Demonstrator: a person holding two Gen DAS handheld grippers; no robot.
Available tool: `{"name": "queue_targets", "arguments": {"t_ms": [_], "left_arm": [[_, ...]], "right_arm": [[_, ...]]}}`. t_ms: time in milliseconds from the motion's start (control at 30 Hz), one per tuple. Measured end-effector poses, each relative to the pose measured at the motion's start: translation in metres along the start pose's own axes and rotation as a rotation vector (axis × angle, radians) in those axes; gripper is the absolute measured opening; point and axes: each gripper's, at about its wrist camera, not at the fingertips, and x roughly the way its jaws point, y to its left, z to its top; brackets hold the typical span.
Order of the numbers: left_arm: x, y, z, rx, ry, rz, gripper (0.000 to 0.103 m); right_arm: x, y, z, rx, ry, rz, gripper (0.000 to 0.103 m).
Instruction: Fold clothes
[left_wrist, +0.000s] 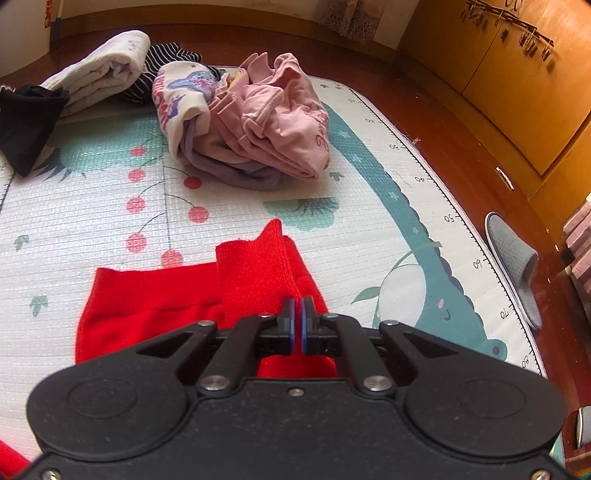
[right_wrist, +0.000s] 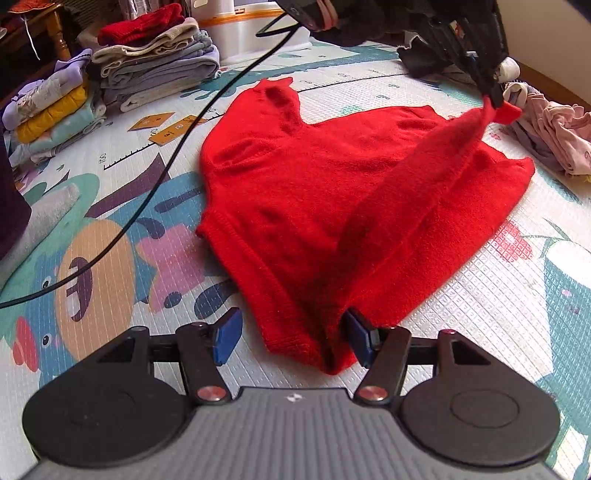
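Note:
A red knit sweater (right_wrist: 314, 184) lies spread on the patterned play mat (right_wrist: 517, 314). One sleeve (right_wrist: 443, 155) is lifted off it and stretched up to the right, where my left gripper (right_wrist: 493, 94) pinches its cuff. In the left wrist view the left gripper (left_wrist: 297, 306) is shut on that red cuff (left_wrist: 255, 266), with the sweater body (left_wrist: 147, 306) below it. My right gripper (right_wrist: 291, 332) stands open low over the mat. The sweater's near corner lies between its fingers, against the right pad (right_wrist: 356, 332) and apart from the left one.
Unfolded pink and white clothes (left_wrist: 273, 122) are heaped on the mat, with a folded white piece (left_wrist: 96, 70) and a black garment (left_wrist: 26, 125) beyond. Folded stacks (right_wrist: 155, 62) and a black cable (right_wrist: 177, 140) lie left of the sweater. A grey slipper (left_wrist: 513, 266) sits off the mat.

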Motion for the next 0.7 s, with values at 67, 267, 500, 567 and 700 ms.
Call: {"name": "queue_targets", "arguments": {"t_ms": [67,267,500,567,700], "left_arm": [[0.007,-0.004,-0.001,0.006,0.003,0.013,0.001],[0.025,-0.013,-0.003,0.020,0.008,0.055,0.001],[0.029,-0.032,-0.004,0.096,-0.021,0.088,0.001],[0.031,-0.037,-0.004,0.109,-0.019,0.089,0.001],[0.043,-0.044,-0.009,0.169,-0.002,0.126,0.001]], "right_arm": [[0.000,-0.001,0.000,0.012,-0.005,0.005,0.063],[-0.002,-0.006,-0.002,0.043,-0.019,0.021,0.063],[-0.002,-0.011,-0.004,0.081,-0.036,0.042,0.064],[-0.003,-0.011,-0.004,0.079,-0.037,0.042,0.064],[-0.003,-0.011,-0.003,0.081,-0.037,0.044,0.064]]}}
